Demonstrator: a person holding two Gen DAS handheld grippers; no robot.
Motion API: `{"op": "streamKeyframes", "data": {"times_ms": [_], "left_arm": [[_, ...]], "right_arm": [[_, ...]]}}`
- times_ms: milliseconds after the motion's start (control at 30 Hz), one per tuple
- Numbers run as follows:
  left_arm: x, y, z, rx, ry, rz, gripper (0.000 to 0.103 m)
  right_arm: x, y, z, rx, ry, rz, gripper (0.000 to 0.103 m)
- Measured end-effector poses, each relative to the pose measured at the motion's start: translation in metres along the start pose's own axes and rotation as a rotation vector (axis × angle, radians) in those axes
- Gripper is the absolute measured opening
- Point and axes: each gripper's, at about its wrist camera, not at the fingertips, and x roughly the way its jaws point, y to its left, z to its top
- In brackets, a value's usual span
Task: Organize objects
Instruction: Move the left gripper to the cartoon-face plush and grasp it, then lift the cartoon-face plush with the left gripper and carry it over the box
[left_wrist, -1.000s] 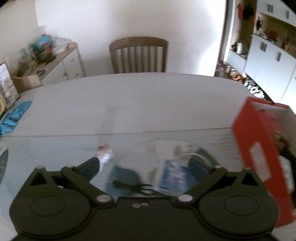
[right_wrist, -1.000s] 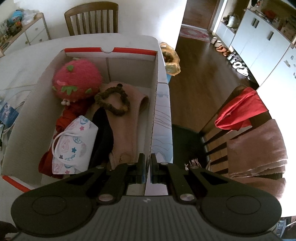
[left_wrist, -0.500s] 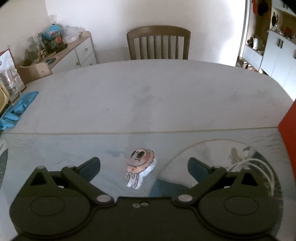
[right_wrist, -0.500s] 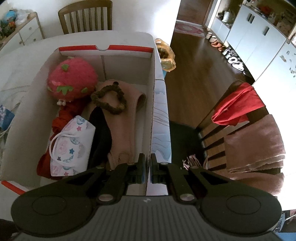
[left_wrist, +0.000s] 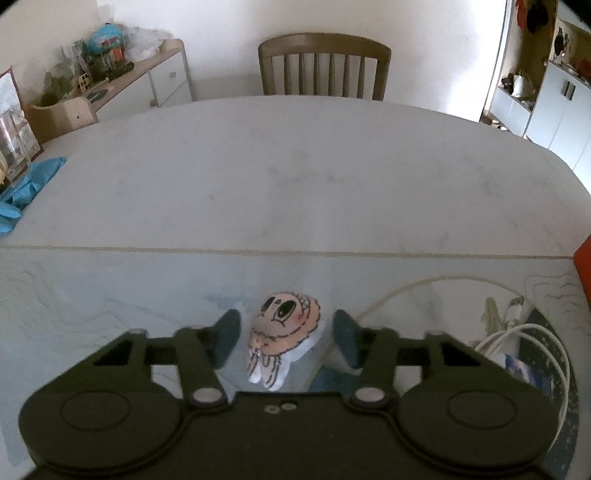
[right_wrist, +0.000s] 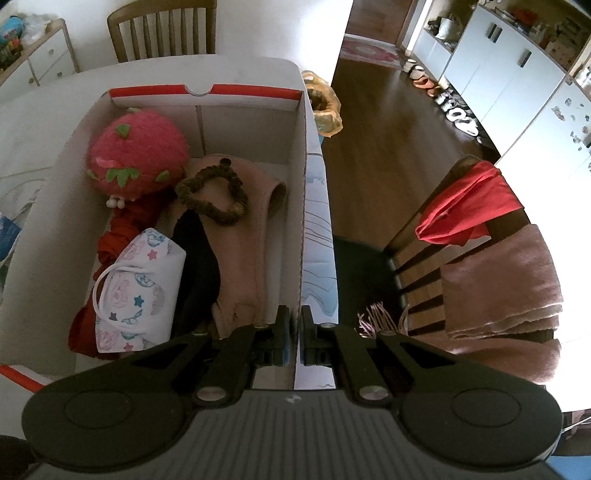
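A small flat plush figure (left_wrist: 280, 325) with a peach face and white body lies on the pale table mat. My left gripper (left_wrist: 284, 326) hangs low over it, a finger on either side. Its jaws are closing, and a gap still shows at each pad. In the right wrist view, the red-and-white cardboard box (right_wrist: 199, 88) holds a strawberry plush (right_wrist: 136, 158), a brown scrunchie (right_wrist: 212, 199), a patterned face mask (right_wrist: 140, 291) and pink cloth (right_wrist: 240, 258). My right gripper (right_wrist: 295, 317) is shut on the box's right wall.
A white cable (left_wrist: 517, 332) coils on the mat to the right of the figure, beside the box's red corner (left_wrist: 583, 269). A blue cloth (left_wrist: 26, 184) lies at the table's left edge. A wooden chair (left_wrist: 323, 66) stands beyond the table. Another chair with towels (right_wrist: 498, 277) is right of the box.
The left gripper swung left and down, away from the box and a blue packet, onto the plush figure. Its jaws narrowed around the figure. The right gripper kept its hold.
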Motion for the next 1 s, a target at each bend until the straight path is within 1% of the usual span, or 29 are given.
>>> {"op": "streamKeyframes", "data": {"times_ms": [33,67,100,200,267,467,767,1000], "left_arm": [[0.000,0.000,0.000,-0.003,0.001,-0.002,0.046],[-0.001,0.001,0.000,-0.008,0.002,-0.006,0.039],[-0.001,0.001,0.000,-0.012,0.004,-0.010,0.037],[-0.005,0.000,0.001,0.004,-0.003,0.006,0.035],[-0.010,-0.002,0.001,0.007,-0.010,0.017,0.034],[-0.033,-0.009,0.004,-0.009,-0.026,-0.007,0.034],[-0.079,-0.039,0.002,0.028,-0.044,-0.077,0.034],[-0.113,-0.076,0.003,0.070,-0.056,-0.160,0.034]], "right_arm": [[0.000,0.000,0.000,0.000,0.000,0.000,0.005],[0.000,0.000,0.000,0.000,0.000,0.000,0.005],[0.000,0.000,0.000,-0.001,-0.001,0.000,0.005],[0.000,0.000,0.000,-0.001,-0.003,0.001,0.005],[0.000,0.000,0.000,0.000,-0.003,0.002,0.005],[0.001,0.000,0.000,-0.005,-0.007,0.006,0.005],[0.000,0.000,-0.003,-0.019,-0.017,0.024,0.005],[-0.002,-0.005,-0.006,-0.023,-0.026,0.053,0.004]]}}
